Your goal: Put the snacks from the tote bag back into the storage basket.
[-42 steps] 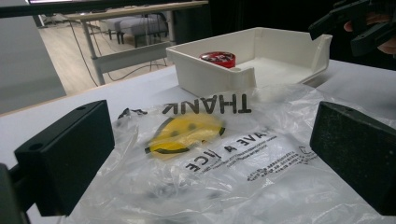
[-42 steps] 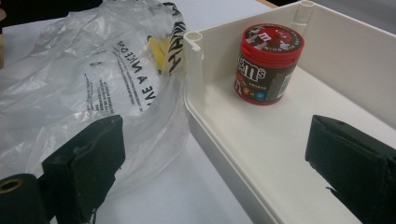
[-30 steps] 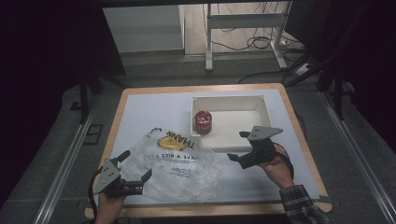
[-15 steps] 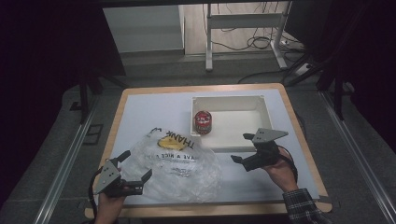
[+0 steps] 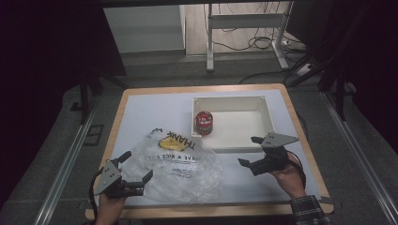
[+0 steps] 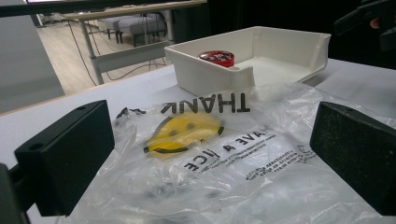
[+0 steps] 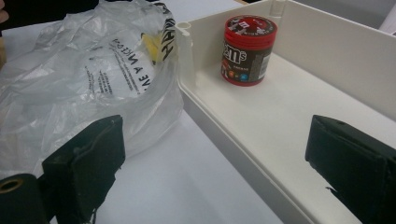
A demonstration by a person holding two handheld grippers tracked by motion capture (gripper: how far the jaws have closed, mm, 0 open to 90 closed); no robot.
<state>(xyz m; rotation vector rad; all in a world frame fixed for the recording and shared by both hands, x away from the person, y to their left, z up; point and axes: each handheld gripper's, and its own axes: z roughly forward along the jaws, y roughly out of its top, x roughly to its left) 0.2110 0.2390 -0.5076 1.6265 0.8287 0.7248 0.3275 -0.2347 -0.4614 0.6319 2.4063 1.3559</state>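
Clear plastic bag [image 5: 176,161] crumpled near surface's front-left corner. Left tongs [image 5: 136,176] wide at bag's front edge, gripping nothing. Right tongs [image 5: 248,152] wide, empty, near white tray's [image 5: 267,119] front wall.

My bag [image 5: 176,161] is cut off by the bottom edge in the left gripper view, its smiley [image 6: 184,133] blurred. The tray [image 7: 299,116] runs off the right gripper view. The can's [image 5: 203,123] label is unreadable from above.
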